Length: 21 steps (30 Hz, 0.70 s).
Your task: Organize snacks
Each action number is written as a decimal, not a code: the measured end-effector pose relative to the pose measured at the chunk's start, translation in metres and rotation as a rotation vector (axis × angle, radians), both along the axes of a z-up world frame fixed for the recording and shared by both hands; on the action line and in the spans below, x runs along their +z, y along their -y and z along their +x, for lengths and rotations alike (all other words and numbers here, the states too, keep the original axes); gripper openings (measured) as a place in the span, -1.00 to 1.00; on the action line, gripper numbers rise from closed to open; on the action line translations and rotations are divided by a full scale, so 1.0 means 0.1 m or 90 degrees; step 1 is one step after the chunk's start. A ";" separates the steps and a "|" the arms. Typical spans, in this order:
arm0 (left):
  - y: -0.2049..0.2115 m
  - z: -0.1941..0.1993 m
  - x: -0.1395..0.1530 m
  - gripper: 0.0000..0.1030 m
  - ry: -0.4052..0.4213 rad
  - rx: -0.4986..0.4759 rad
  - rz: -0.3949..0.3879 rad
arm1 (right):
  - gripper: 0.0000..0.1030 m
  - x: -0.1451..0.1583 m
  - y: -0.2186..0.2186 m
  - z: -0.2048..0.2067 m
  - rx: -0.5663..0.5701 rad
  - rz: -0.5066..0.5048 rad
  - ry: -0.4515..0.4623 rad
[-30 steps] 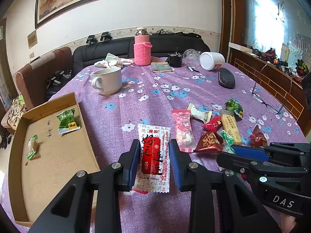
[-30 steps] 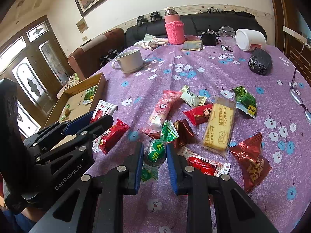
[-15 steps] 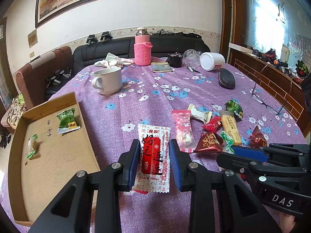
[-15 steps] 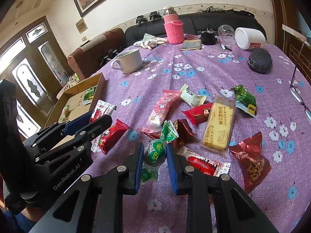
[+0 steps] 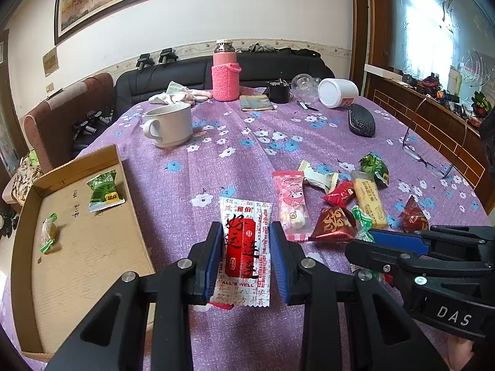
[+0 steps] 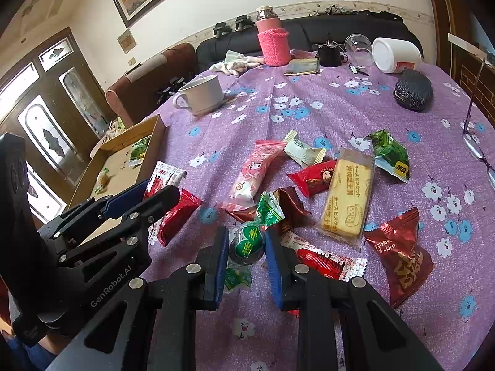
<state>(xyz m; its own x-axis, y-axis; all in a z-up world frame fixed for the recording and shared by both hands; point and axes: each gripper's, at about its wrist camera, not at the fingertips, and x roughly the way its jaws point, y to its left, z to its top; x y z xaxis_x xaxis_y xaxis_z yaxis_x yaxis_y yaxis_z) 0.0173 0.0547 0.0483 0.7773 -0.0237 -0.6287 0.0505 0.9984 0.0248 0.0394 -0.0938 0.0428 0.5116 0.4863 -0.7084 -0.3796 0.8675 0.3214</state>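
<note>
My left gripper (image 5: 246,241) is shut on a white and red snack packet (image 5: 244,247) and holds it just above the purple tablecloth. My right gripper (image 6: 246,244) is shut on a green wrapped candy (image 6: 247,244). A pile of snacks lies on the cloth: a pink packet (image 6: 252,173), a yellow biscuit pack (image 6: 348,194), a red packet (image 6: 399,253) and a green packet (image 6: 388,154). A cardboard tray (image 5: 89,247) at the left holds a green packet (image 5: 103,190) and a small candy (image 5: 48,232).
A white mug (image 5: 168,125), a pink knitted bottle (image 5: 225,75), a white jar (image 5: 337,92), a dark case (image 5: 361,120) and glasses (image 5: 430,157) stand farther back on the table. A sofa and armchair lie beyond the table.
</note>
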 end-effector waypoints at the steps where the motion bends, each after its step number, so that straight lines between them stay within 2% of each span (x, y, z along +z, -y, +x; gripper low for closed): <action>1: 0.00 0.00 0.00 -0.42 -0.001 -0.001 -0.001 | -0.51 0.00 0.00 0.01 -0.001 0.000 0.000; 13: 0.03 0.02 -0.02 -0.42 -0.012 -0.019 -0.018 | -0.51 -0.05 0.02 0.05 0.000 0.007 -0.015; 21: -0.02 0.08 -0.04 -0.42 -0.023 -0.005 -0.027 | -0.51 -0.11 0.11 0.12 -0.013 0.020 -0.038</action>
<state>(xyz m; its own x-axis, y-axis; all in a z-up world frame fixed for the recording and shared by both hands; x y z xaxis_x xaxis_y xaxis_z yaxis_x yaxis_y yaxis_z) 0.0254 0.0567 0.0446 0.7542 -0.0566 -0.6542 0.0586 0.9981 -0.0188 0.0516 -0.1044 0.0318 0.4781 0.4991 -0.7227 -0.3414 0.8638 0.3706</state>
